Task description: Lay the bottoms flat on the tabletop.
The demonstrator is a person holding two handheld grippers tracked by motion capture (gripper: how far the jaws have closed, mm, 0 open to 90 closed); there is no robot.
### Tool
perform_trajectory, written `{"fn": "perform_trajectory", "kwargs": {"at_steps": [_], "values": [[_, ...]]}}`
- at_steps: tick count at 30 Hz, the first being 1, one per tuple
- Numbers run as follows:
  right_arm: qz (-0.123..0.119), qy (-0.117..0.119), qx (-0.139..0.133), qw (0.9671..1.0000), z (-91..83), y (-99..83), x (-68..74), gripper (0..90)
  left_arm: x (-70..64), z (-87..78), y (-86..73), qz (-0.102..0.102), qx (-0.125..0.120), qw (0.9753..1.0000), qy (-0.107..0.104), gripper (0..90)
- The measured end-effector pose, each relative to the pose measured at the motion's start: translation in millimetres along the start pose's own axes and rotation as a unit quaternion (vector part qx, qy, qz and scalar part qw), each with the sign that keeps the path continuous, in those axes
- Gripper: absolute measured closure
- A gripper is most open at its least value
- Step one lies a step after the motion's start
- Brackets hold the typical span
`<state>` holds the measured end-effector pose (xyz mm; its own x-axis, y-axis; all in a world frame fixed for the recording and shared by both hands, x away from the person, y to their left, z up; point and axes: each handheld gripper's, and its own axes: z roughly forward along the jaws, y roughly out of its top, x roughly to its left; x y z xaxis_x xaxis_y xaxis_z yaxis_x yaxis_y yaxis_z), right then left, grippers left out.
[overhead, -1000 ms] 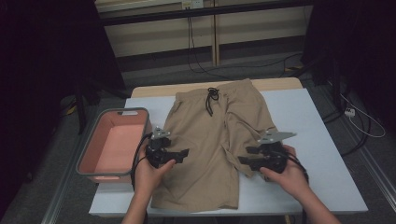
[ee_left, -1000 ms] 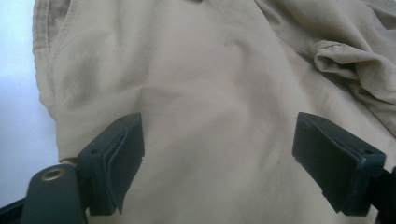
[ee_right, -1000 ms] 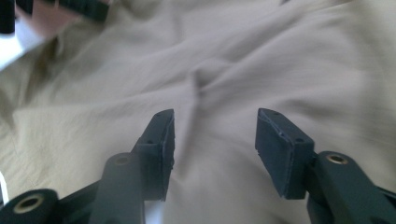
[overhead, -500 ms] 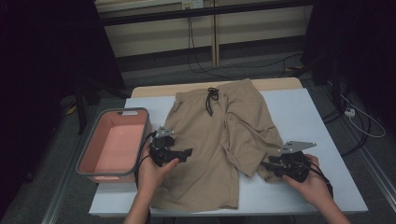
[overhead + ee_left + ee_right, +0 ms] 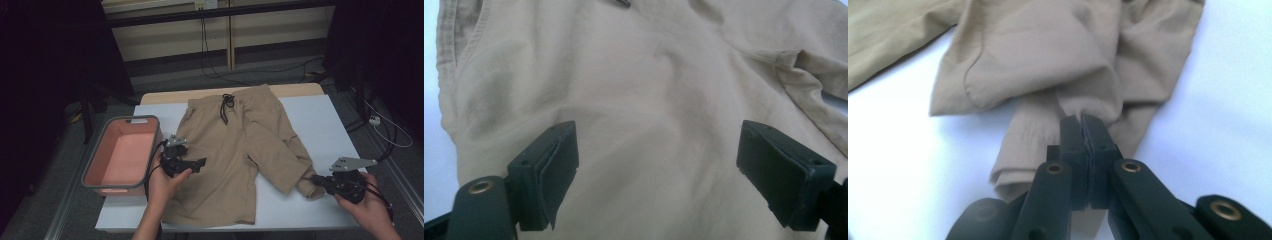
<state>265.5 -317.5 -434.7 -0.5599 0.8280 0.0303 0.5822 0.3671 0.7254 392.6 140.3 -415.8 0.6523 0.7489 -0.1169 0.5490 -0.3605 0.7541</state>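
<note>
at the bench's point(image 5: 330, 125) near right corner, your right tongs point(image 5: 320, 181) are pinched on the hem of the shorts point(image 5: 235, 150), whose right leg slants from the waistband toward them. your left tongs point(image 5: 199, 162) hover spread over the left leg, nearer the body of the cloth.

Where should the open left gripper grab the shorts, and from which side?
Take the shorts at the outer side seam of the flat leg, near the hem, coming in from the basket side. The left gripper hangs open over mid-panel cloth with no edge to pinch; the right gripper is shut on the other leg's hem.
</note>
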Motion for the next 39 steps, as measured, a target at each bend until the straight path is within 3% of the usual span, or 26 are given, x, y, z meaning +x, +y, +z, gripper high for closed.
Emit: {"fn": "perform_trajectory", "kwargs": {"at_steps": [3,8,12,16,20,22,30,34,36,37,39], "values": [[-0.005,0.011,-0.015,0.9998,-0.7,-0.6,5.5,71.6,-1.8,1.3,0.9,0.003,0.004,1.0,-0.002,17.1],[-0.031,0.034,-0.046,0.9979,3.9,14.1,23.4,57.9,-2.7,2.7,0.9,0.005,0.005,1.0,-0.002,17.0],[-0.055,0.053,-0.02,0.9968,22.2,20.6,35.6,54.7,-1.7,2.3,0.0,0.005,0.006,1.0,-0.001,17.0],[-0.061,0.047,-0.004,0.997,42.3,23.7,46.1,48.7,-1.6,1.9,-0.1,0.006,0.004,1.0,-0.001,17.0],[-0.056,0.029,-0.009,0.998,53.4,32.3,46.1,51.6,-2.2,3.8,-0.8,0.005,0.01,0.9999,-0.003,17.0],[-0.046,0.036,-0.006,0.9983,60.9,35.1,46.0,50.5,-2.7,4.0,-0.6,0.006,0.01,0.9999,-0.005,17.0],[-0.049,0.038,0.006,0.9981,81.2,42.0,50.8,53.7,-2.2,5.7,-0.7,0.005,0.011,0.9999,-0.002,17.2],[-0.037,0.035,0.006,0.9987,91.7,50.5,50.7,65.3,-2.6,6.1,-0.4,0.004,0.009,1.0,0.0,17.2],[-0.029,0.046,0.005,0.9985,97.5,54.2,51.7,74.3,-2.4,5.7,-0.4,0.004,0.008,1.0,0.0,17.3],[-0.029,0.056,0.007,0.998,100.2,56.3,52.0,84.8,-2.2,5.4,-0.3,0.003,0.008,1.0,0.0,17.3],[-0.03,0.066,0.007,0.9974,102.0,57.7,52.7,87.6,-1.7,5.2,-0.5,0.002,0.007,1.0,0.0,17.4]]}}
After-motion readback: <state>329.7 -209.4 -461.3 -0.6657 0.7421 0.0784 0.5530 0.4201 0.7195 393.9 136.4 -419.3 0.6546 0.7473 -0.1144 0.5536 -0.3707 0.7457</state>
